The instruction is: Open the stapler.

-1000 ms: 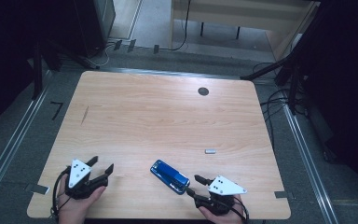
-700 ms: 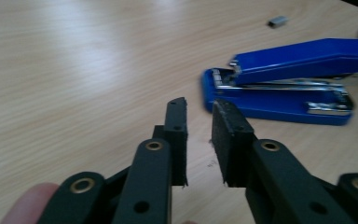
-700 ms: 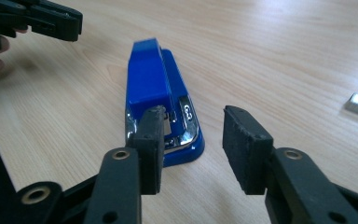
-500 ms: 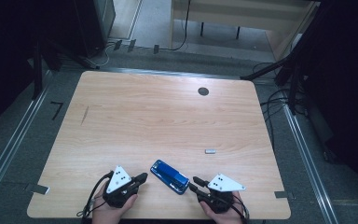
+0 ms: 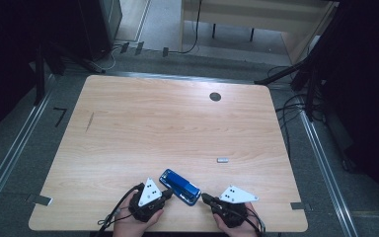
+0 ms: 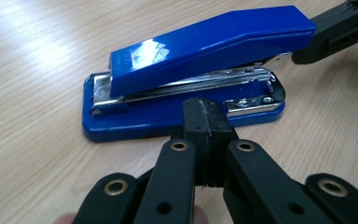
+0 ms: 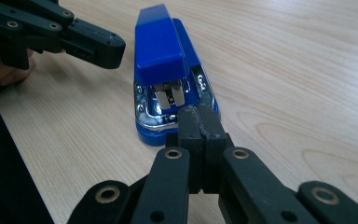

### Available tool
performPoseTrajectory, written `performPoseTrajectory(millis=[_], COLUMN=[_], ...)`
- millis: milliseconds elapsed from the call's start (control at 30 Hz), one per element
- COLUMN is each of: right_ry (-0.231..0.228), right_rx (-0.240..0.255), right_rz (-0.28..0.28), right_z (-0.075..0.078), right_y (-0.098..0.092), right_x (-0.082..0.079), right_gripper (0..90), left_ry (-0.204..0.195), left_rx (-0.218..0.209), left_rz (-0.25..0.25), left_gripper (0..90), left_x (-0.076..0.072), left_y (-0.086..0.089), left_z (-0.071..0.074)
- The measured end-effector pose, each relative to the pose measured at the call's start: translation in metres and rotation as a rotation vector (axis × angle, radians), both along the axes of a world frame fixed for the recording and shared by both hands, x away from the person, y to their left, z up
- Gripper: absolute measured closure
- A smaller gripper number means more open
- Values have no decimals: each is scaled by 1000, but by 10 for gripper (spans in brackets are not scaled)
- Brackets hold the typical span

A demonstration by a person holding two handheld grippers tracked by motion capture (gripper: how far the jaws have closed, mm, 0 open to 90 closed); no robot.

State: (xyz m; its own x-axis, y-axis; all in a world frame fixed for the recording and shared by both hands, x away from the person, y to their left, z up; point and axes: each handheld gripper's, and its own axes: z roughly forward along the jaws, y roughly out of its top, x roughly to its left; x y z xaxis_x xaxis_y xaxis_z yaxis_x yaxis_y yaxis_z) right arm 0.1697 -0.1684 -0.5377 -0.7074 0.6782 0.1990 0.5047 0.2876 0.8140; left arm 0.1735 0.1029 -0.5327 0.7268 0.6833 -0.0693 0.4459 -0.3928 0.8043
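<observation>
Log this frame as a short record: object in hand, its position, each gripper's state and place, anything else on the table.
object: blue stapler, lying flat, near the table's front edge
left gripper: shut, nothing between its jaws, tips at the stapler's long side
right gripper: shut, nothing between its jaws, tips at the stapler's end
held: no, stapler rests on the table
other items: small grey metal piece, right of centre; dark round spot near the far edge

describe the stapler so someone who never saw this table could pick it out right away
On the wooden table, look at the near edge, between the two black grippers. The stapler lies flat there, bright blue with a shiny metal strip, far bigger than the small grey piece beyond it.
</observation>
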Motion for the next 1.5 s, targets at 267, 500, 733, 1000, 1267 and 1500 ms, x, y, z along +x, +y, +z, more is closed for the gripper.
performPoseTrajectory(millis=[267,500,733,1000,1267,1500], right_ry=[18,11,0,-13,-17,-25], right_rx=[-19,-15,-17,-8,-18,-27], right_rz=[34,60,53,48,52,57], right_z=[-4,-4,-1,3,4,6], right_y=[6,10,11,11,11,12], right_x=[2,3,3,1,2,1], right_gripper=[900,900,900,900,900,900], left_ry=[-2,17,-3,6,3,7], left_rx=[14,32,49,41,44,41], left_rz=[-21,14,16,12,14,13], left_gripper=[900,900,900,900,900,900], left_x=[11,13,12,13,13,13], left_y=[-11,-9,-10,-9,-10,-9], left_z=[-1,-1,-1,-1,-1,-1])
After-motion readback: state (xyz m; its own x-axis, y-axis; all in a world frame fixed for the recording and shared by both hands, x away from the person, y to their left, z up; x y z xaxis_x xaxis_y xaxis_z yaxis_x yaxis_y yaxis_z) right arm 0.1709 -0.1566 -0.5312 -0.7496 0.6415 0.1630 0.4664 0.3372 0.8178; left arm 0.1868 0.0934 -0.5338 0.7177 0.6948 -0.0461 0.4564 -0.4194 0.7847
